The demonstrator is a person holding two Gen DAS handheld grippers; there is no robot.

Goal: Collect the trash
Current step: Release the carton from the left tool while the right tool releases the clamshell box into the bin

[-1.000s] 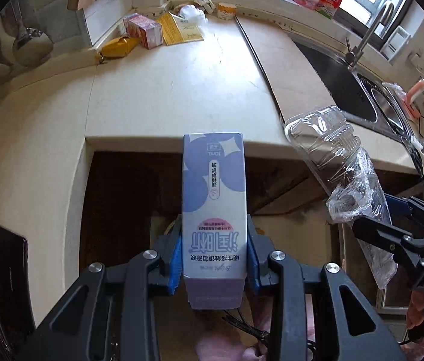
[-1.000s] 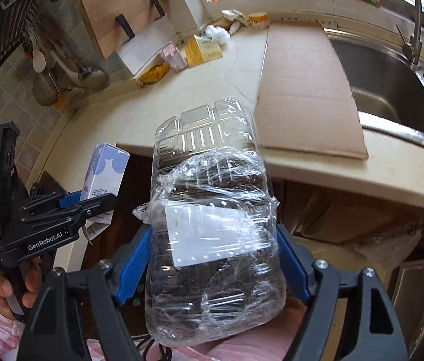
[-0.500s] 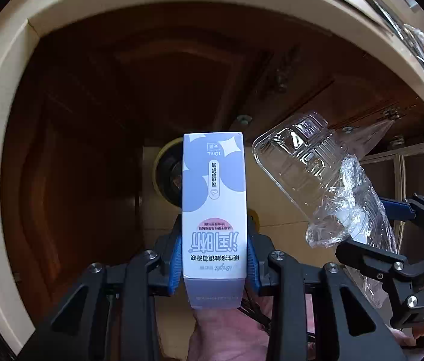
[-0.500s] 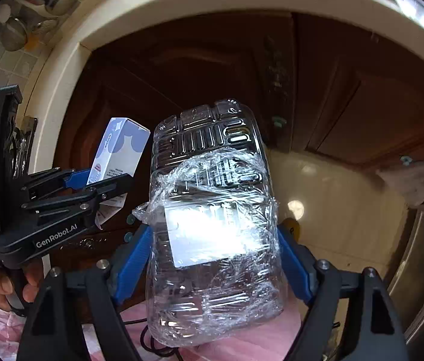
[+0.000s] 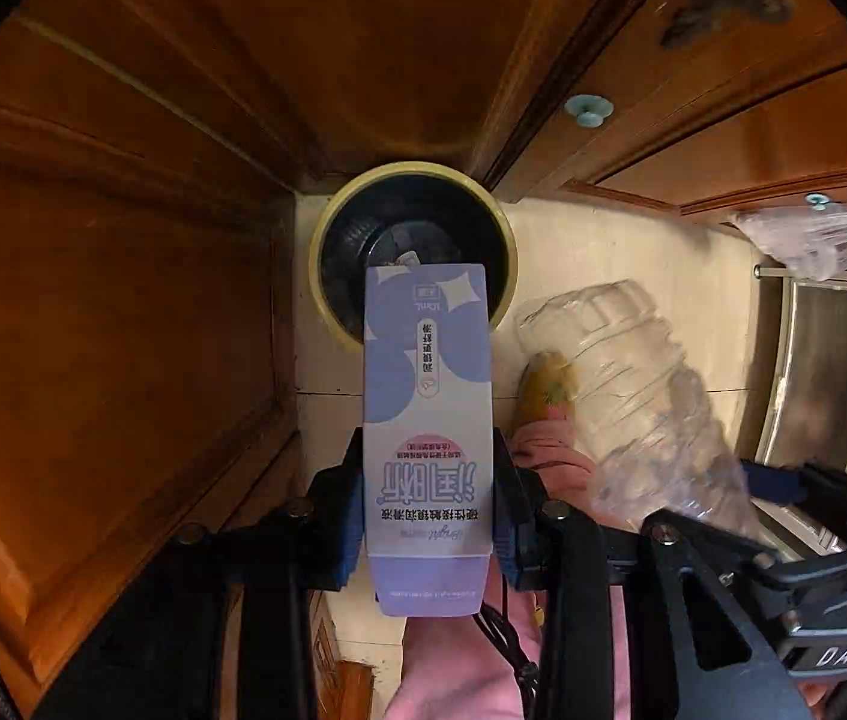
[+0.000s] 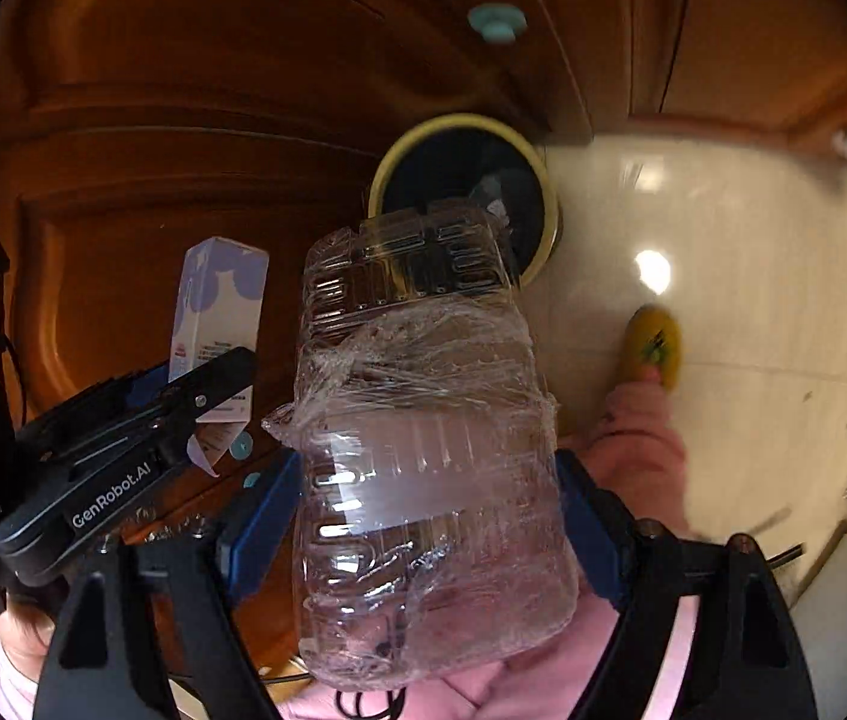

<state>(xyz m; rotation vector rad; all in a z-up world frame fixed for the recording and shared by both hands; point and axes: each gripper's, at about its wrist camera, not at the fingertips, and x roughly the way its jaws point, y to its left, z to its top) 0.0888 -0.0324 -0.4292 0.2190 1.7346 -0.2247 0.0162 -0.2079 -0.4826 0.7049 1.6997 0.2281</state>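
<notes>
Left wrist: fingers clamped on lilac carton; right fingers around crinkled clear container.

Bin contents: the yellow-rimmed round trash bin is dark inside, partly hidden behind the lilac cardboard carton.
Right edge: the clear plastic bag is cut off.

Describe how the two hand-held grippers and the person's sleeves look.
Both the left hand-held gripper and the right hand-held gripper are black angular frames with silver bolts and blue finger pads. The left one bears white "GenRobot.AI" lettering, the right "DAS". Thin black cables trail below. The clothing under both grippers is pink.
</notes>
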